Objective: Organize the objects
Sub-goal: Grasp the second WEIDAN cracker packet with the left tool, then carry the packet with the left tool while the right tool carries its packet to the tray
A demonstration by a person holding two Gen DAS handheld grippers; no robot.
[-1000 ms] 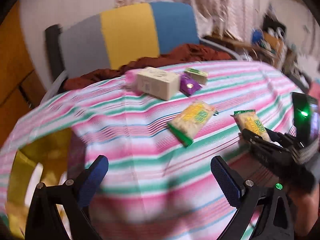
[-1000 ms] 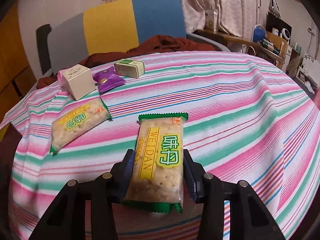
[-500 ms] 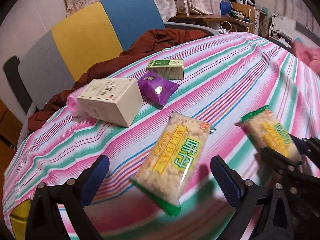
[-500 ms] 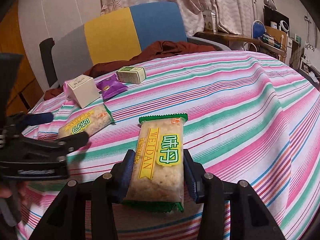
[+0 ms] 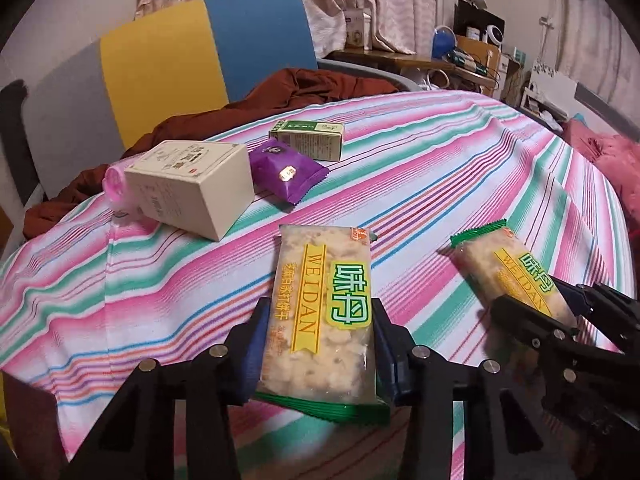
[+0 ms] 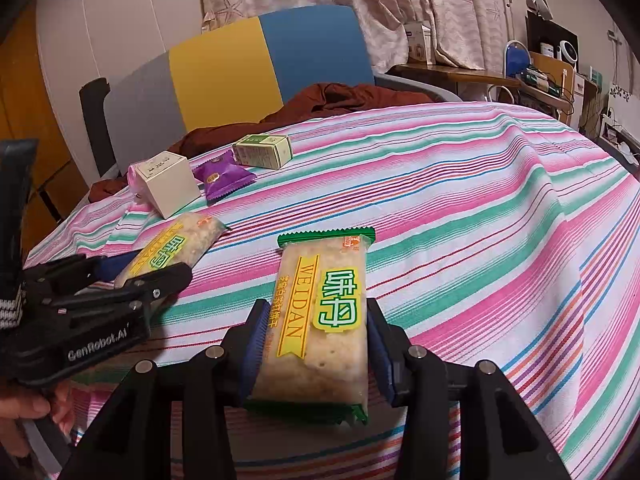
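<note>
— Left gripper (image 5: 320, 344): what's it doing?

— Its jaws are closing on a cracker packet (image 5: 324, 312) lying on the striped tablecloth (image 5: 460, 168), blue pads at both long sides. Right gripper (image 6: 314, 344) is clamped on a second cracker packet (image 6: 320, 320) just beside it.

— Progress?

— Early, I'd judge. Both packets are gripped but seemingly unlifted; white box (image 5: 192, 188), purple sachet (image 5: 286, 174) and green box (image 5: 308, 138) sit clustered farther back.

— Orientation?

— Each packet's long axis runs along its gripper's fingers, pointing away toward the chair (image 5: 180, 52).
</note>
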